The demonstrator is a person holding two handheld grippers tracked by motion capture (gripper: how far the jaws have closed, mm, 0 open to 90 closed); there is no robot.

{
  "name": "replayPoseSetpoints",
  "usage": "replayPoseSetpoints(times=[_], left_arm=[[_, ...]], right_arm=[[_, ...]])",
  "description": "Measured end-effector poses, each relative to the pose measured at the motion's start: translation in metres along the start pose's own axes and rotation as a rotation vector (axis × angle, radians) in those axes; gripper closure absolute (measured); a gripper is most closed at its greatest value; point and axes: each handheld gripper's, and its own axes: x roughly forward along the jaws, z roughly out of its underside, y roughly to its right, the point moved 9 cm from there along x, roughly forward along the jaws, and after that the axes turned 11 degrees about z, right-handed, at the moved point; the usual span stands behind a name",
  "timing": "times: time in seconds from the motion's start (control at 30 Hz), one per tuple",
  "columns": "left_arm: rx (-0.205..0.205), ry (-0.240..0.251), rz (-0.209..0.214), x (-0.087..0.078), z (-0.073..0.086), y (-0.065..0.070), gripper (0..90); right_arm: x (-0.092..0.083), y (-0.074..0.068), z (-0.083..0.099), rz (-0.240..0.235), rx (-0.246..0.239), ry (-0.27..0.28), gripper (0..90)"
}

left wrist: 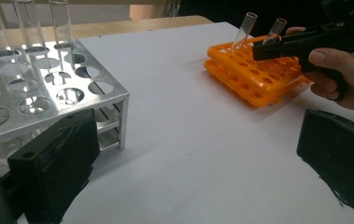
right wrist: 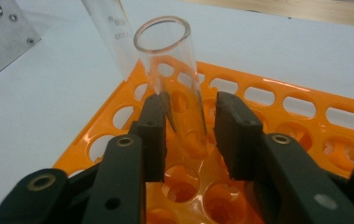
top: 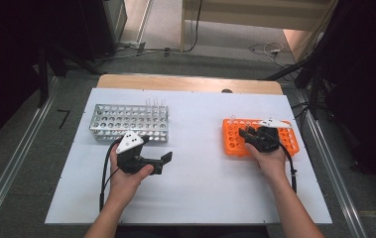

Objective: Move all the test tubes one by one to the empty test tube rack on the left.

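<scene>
Forearms reach in from the near edge, each hand carrying a black 2-fingered gripper over the broad white table (top: 200, 188), which bears everything else.

Next in size is the silver perforated metal rack (top: 126, 121) on the left half, with 3 clear glass tubes (left wrist: 61, 23) standing upright along its far edge. That looks like the receiving side of a rack-to-rack transfer. The flat orange plastic rack (top: 232, 141) sits well apart on the right half, leaving bare table between the 2 racks for carrying across.

The left gripper (left wrist: 195, 163) waits just beside the metal rack's near corner, its fingers spread wide with nothing between them. It is probably parked there to steady or receive rather than to pick.

The right gripper (right wrist: 191, 135) is over the orange rack's far left corner, angled down so its fingers straddle the nearer clear glass test tube (right wrist: 174, 79). That tube is seated in a hole of the orange rack and leans slightly. The fingers are drawn in narrowly around its lower body. One pad looks to be at the glass, while the other shows a thin gap, so I judge no firm hold yet. Taking it low, below the open mouth, should keep it from tipping.

A second glass tube (right wrist: 111, 32) leans in a hole just beyond it.
</scene>
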Motion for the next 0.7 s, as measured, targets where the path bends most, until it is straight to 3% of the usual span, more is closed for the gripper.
replayPoseSetpoints(times=[0.17,0.27,0.43,0.7], left_arm=[[-0.007,0.000,0.001,0.000,0.000,-0.001,0.0],[-0.005,-0.008,0.003,0.002,0.002,0.000,0.0],[-0.004,-0.002,0.002,0.000,0.001,-0.002,0.0],[-0.008,0.008,0.000,-0.003,-0.001,-0.004,0.0]], right_arm=[[0.001,-0.001,0.000,0.033,-0.017,0.003,65.9],[0.001,0.001,0.000,0.054,-0.004,0.004,72.9],[0.001,0.002,0.000,0.056,0.004,0.014,73.9],[-0.011,0.005,-0.010,0.041,0.035,0.076,74.0]])
